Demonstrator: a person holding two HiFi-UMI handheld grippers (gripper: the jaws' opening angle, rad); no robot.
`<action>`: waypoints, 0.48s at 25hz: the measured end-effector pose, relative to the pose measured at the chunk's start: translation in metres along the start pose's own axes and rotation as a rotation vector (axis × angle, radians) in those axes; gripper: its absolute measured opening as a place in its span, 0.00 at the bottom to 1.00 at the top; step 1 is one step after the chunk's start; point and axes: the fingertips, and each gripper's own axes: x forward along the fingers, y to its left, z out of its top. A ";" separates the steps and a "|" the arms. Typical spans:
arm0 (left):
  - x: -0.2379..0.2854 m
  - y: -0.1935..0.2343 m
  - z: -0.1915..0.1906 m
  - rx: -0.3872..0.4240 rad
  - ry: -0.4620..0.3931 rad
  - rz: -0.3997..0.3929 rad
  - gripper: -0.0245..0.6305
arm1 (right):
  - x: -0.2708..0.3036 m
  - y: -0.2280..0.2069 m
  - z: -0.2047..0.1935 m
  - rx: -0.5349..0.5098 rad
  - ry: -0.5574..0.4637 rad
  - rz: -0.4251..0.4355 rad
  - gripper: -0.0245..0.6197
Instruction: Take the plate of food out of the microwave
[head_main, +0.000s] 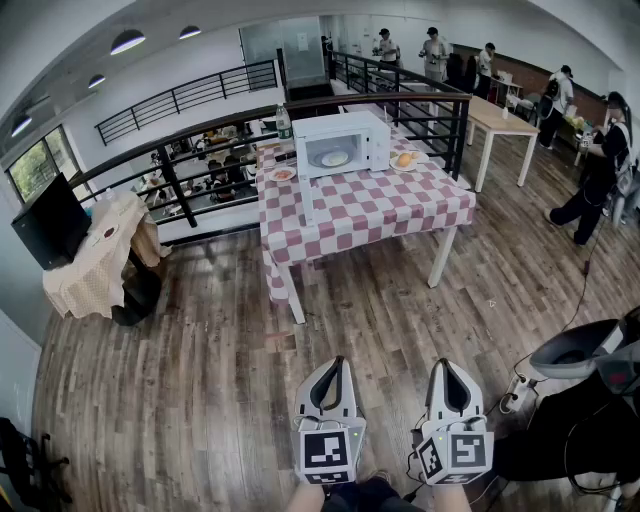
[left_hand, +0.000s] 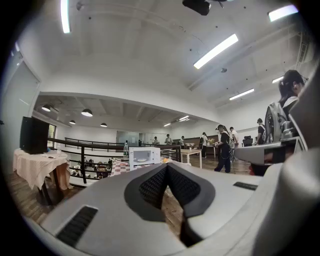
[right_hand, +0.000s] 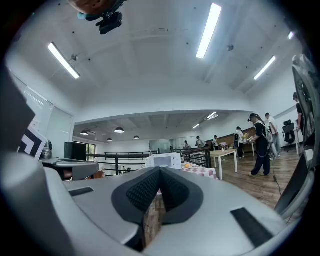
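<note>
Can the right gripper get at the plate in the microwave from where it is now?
Probably not yet. The right gripper, shut, is far back, with a stretch of floor between it and the table that bears the microwave. The plate shows inside. The way there looks free.

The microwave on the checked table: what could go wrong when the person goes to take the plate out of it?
1. The microwave has a small plate close at its left and a plate with round food close at its right. A gripper reaching in might knock either one.
2. A power strip lies on the floor near the person's right side. A step that way could catch on it.
</note>
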 end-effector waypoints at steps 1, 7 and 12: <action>0.001 0.000 0.000 -0.001 -0.001 0.002 0.07 | 0.001 -0.002 -0.005 0.004 -0.003 0.002 0.02; 0.009 -0.001 -0.001 0.000 0.004 0.003 0.07 | 0.007 -0.008 -0.011 0.004 -0.001 0.002 0.02; 0.019 -0.004 0.000 0.000 0.011 0.003 0.07 | 0.015 -0.012 -0.011 0.007 0.014 0.023 0.02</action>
